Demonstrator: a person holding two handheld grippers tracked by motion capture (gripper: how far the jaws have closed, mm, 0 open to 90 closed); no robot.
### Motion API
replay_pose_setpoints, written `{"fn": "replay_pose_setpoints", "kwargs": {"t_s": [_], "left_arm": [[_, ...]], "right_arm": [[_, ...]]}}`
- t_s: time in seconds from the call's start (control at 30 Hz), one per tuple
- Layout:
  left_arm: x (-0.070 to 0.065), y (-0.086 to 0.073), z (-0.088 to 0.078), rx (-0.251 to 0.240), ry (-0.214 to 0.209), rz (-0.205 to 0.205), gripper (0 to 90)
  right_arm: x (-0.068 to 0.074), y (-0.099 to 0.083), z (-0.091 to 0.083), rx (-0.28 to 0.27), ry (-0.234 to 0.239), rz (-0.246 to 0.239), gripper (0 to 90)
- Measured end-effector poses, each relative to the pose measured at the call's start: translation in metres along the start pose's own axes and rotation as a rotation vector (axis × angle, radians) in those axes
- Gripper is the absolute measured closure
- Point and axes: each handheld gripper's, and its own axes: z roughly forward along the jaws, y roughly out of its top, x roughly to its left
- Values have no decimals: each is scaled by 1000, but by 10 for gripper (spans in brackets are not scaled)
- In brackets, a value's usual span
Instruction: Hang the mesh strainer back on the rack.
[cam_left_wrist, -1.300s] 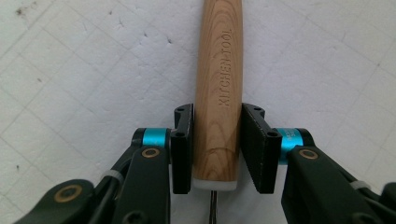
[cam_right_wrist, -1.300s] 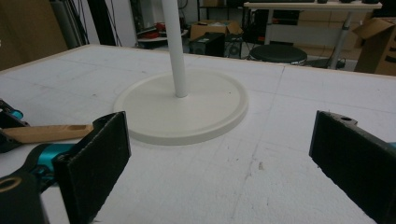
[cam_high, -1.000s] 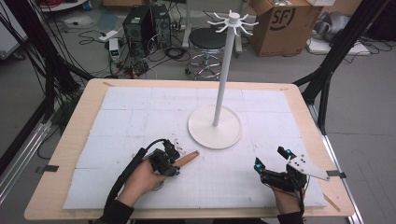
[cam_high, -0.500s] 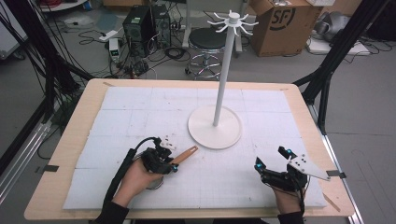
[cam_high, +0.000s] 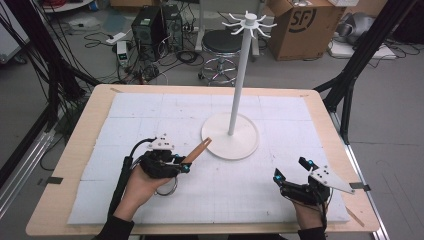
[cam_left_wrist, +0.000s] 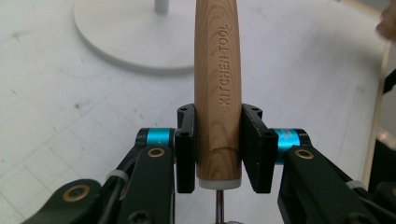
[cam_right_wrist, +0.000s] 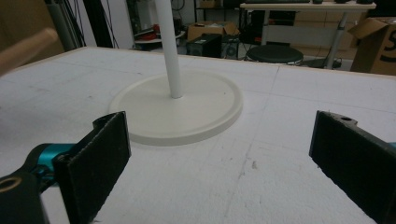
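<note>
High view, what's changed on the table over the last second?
The left gripper, shut on the wooden handle, has lifted and moved toward the white stand; the handle's far end has risen off the mat and now points at the stand's base. A metal part hangs below the hand, its shape unclear. The right gripper stayed open at the same spot, and the stand has not moved.

A wooden table (cam_high: 65, 165) carries a white foam mat (cam_high: 150, 120) covering most of its top. On the mat, right of centre, stands a white rack's round base (cam_high: 230, 136).
</note>
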Motion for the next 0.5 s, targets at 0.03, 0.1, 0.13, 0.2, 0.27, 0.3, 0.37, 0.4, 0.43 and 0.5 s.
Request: {"fn": "replay_pose_setpoints", "kwargs": {"t_s": [0.03,0.1,0.13,0.2,0.27,0.3,0.37,0.4,0.43,0.5], "left_arm": [[0,1,-2,-21,4,1,691],[0,5,-7,-66,5,2,691],[0,7,-9,-101,1,2,691],[2,12,-15,-161,-20,-14,691],[3,19,-19,-200,-27,-23,691],[4,22,-21,-218,-29,-20,691],[5,28,-23,-261,-38,-29,691],[6,31,-25,-279,-37,-30,690],[7,33,-26,-296,-41,-33,691],[8,38,-28,-333,-44,-28,690]], "right_arm": [[0,0,0,-2,0,-2,43],[0,0,1,-3,1,-4,43],[1,0,1,0,2,2,43],[0,-1,2,3,6,1,43],[-1,-2,3,2,10,5,43],[-1,-2,4,5,12,11,43],[-3,-3,5,8,19,12,43],[-3,-3,5,7,19,13,43],[-4,-3,6,7,21,17,43],[-5,-4,8,6,27,21,43]]}}
